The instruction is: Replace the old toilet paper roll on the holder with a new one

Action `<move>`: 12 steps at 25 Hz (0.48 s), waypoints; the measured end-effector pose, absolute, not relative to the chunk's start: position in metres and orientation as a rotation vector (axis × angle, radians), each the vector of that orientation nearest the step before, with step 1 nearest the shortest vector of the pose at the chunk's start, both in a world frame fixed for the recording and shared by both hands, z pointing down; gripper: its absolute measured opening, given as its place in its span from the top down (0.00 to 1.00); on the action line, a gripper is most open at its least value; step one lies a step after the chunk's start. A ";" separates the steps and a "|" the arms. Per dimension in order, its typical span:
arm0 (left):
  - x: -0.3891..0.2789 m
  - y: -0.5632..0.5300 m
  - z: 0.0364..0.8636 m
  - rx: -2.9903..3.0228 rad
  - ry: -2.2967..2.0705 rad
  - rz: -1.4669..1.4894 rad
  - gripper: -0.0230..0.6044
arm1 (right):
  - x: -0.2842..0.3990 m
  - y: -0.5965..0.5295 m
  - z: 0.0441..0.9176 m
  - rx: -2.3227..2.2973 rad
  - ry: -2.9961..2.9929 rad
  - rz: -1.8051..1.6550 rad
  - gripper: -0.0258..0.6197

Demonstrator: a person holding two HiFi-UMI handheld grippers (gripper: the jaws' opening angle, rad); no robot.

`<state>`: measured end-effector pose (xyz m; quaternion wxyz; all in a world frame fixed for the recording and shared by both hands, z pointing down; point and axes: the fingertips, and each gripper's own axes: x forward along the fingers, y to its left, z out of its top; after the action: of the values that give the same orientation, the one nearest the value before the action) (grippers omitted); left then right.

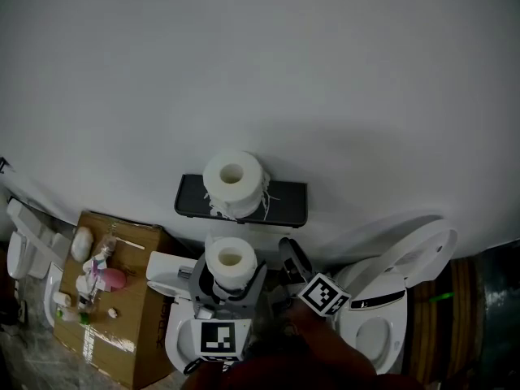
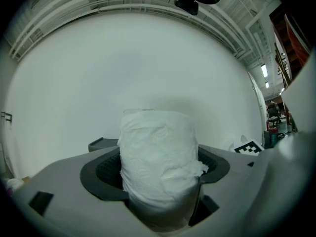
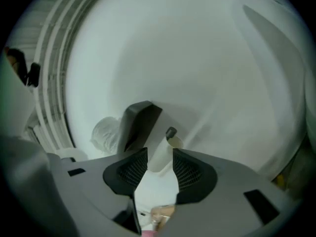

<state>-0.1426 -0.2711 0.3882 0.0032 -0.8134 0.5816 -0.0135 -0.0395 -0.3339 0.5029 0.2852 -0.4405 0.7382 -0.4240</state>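
Observation:
A white toilet paper roll stands on end on the black wall holder. My left gripper is shut on a second white roll, held upright just below the holder. In the left gripper view that roll fills the gap between the left gripper's pads. My right gripper is right of the held roll, rolled to one side, below the holder's right half. In the right gripper view the right gripper is open; past its gap show a white bar with a black cap, the holder and the roll.
A white toilet with raised lid stands at the lower right. A cardboard box with small bottles and a pink item on top sits at the lower left, with white fixtures beside it. A plain white wall fills the background.

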 end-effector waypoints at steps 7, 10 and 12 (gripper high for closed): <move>-0.153 -0.267 0.392 -2.532 1.870 -0.076 0.29 | -0.048 -0.369 0.519 -0.963 1.704 -1.240 0.57; -0.158 -0.266 0.392 -2.514 1.882 -0.084 0.29 | -0.057 -0.383 0.518 -0.940 1.688 -1.253 0.57; -0.161 -0.265 0.393 -2.501 1.889 -0.094 0.29 | -0.059 -0.387 0.514 -0.919 1.678 -1.248 0.57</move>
<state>-0.1609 -0.2652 0.3925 0.0028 -0.7976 0.6025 -0.0299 -0.0592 -0.3871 0.5137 0.4158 -0.3661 0.6680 -0.4969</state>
